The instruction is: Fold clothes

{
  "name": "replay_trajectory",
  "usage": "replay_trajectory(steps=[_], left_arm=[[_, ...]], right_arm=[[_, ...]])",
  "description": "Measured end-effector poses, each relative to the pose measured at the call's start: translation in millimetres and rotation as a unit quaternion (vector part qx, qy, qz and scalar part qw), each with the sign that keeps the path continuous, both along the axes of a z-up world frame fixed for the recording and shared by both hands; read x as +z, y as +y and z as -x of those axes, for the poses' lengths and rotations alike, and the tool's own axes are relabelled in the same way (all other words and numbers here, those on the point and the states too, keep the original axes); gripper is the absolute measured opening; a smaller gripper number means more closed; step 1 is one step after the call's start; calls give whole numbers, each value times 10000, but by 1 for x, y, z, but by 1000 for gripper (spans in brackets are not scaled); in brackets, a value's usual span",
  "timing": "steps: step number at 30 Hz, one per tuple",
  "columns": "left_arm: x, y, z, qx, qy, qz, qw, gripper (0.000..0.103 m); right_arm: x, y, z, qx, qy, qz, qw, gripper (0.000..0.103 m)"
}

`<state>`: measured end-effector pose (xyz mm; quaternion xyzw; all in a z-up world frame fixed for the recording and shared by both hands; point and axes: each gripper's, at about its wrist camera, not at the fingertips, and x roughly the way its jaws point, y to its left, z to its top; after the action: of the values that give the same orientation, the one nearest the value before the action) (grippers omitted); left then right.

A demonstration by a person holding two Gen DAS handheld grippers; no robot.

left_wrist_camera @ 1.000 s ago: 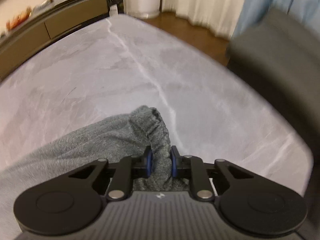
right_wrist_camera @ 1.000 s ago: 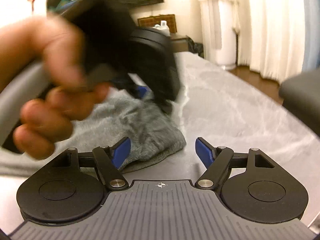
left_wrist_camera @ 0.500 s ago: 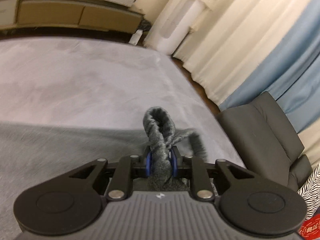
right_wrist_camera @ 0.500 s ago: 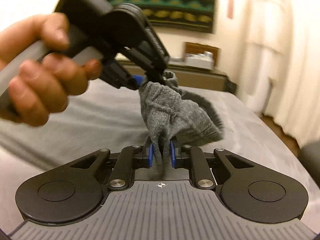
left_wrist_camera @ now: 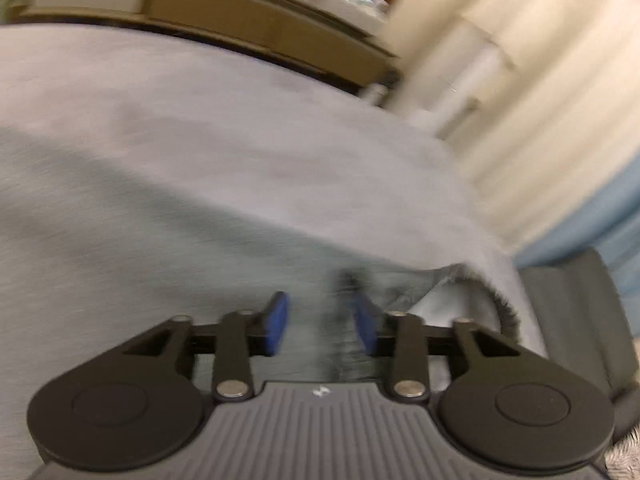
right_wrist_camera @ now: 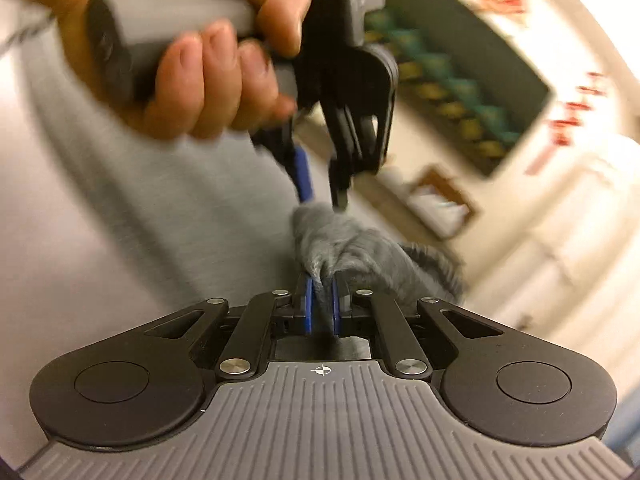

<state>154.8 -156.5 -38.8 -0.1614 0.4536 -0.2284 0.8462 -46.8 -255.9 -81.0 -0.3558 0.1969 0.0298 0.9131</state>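
A grey fleece garment [left_wrist_camera: 168,240] lies spread over the grey marble table [left_wrist_camera: 200,100]. Its ribbed cuff [right_wrist_camera: 344,252] is lifted above the table. My right gripper [right_wrist_camera: 322,306] is shut on the cuff. My left gripper [left_wrist_camera: 320,320] is open, with its blue pads apart just above the cloth. In the right wrist view the left gripper [right_wrist_camera: 320,184] hangs over the cuff, held by a hand [right_wrist_camera: 192,60]. Both views are blurred by motion.
A low wooden sideboard [left_wrist_camera: 200,12] stands beyond the table's far edge. White curtains [left_wrist_camera: 540,100] and a blue curtain [left_wrist_camera: 600,216] hang at the right. A dark grey chair [left_wrist_camera: 576,320] stands by the table's right edge.
My left gripper has opened and let go of the cuff. My right gripper closed on the cuff half a second ago and still holds it. Both cameras have swung.
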Motion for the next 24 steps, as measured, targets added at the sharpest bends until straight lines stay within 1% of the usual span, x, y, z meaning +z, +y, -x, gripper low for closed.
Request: replay_trajectory(steps=[1,4,5,7,10,11,12,13,14,15,17,18,21,23,24], left_arm=[[0,10,3,97,-41,-3,9999,48],[22,3,14,-223,-452,176,9986,57],[28,-13,17,-537,-521,166,9971,59],[38,-45,21,-1141,-650,122,9913,67],[34,-89,29,-1759,-728,-239,9814,71],[29,-99,30,-1804,-747,-482,9796,70],[24,-105,30,-1810,-749,-664,9784,57],[22,-96,30,-1684,-692,-636,9812,24],[20,-87,29,-1558,-635,-608,9839,12],[18,-79,29,-1432,-578,-579,9863,8],[14,-61,28,-1179,-463,-522,9906,8],[11,-53,28,-1065,-396,-498,9923,8],[-1,-36,35,-932,-83,-541,9941,9],[-4,-35,41,-934,-37,-563,9940,12],[-3,-35,40,-886,-56,-545,9946,15]], right_arm=[[-4,1,-3,45,117,47,9999,9],[-9,-5,-10,14,274,-7,9996,10],[-9,-7,-12,-7,317,-44,9995,10],[-6,-7,-10,-18,365,-61,9993,10],[0,-7,-7,-32,380,-114,9992,10],[3,-3,-5,-41,372,-151,9992,10],[4,-1,-2,-54,349,-201,9992,9],[5,-3,2,-67,318,-255,9991,9],[7,-5,4,-76,277,-316,9991,8],[9,-8,5,-81,226,-392,9989,6],[15,-13,8,-54,86,-552,9984,5],[16,-15,8,-15,111,-607,9981,5],[17,-16,9,117,341,-647,9973,4],[13,-15,8,153,571,-488,9971,4],[11,-15,8,161,619,-414,9971,4]])
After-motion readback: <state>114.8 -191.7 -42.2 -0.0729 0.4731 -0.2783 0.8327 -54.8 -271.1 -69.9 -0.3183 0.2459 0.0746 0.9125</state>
